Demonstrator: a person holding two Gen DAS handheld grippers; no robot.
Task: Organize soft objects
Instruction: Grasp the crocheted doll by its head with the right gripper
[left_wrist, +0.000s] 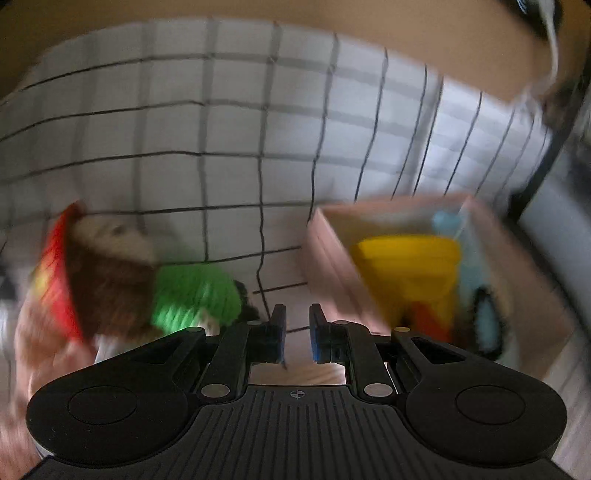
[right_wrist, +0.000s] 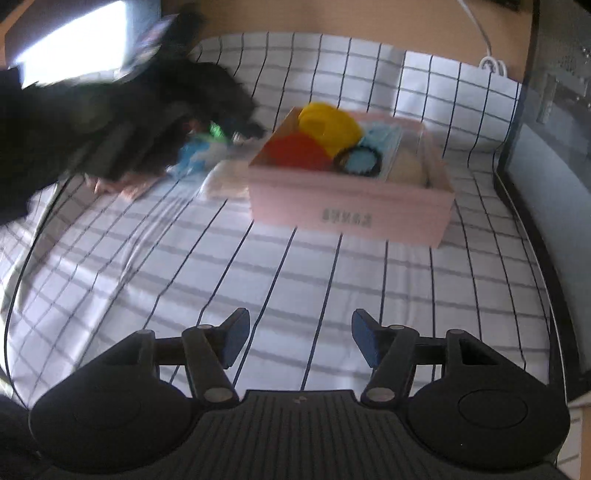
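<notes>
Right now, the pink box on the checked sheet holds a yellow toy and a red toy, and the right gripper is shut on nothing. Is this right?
Not quite: the right gripper is open, jaws wide apart over the checked sheet, as the right wrist view shows. The rest holds: the pink box contains a yellow toy and a red toy.

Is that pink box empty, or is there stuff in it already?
Not empty: the pink box already holds a yellow toy, a red one and other soft pieces.

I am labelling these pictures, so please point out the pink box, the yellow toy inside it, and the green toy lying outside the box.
pink box (right_wrist: 347, 218), right wrist view, on its front wall.
yellow toy (right_wrist: 330, 125), right wrist view, on its top.
green toy (left_wrist: 194, 295), left wrist view, on its middle.
</notes>
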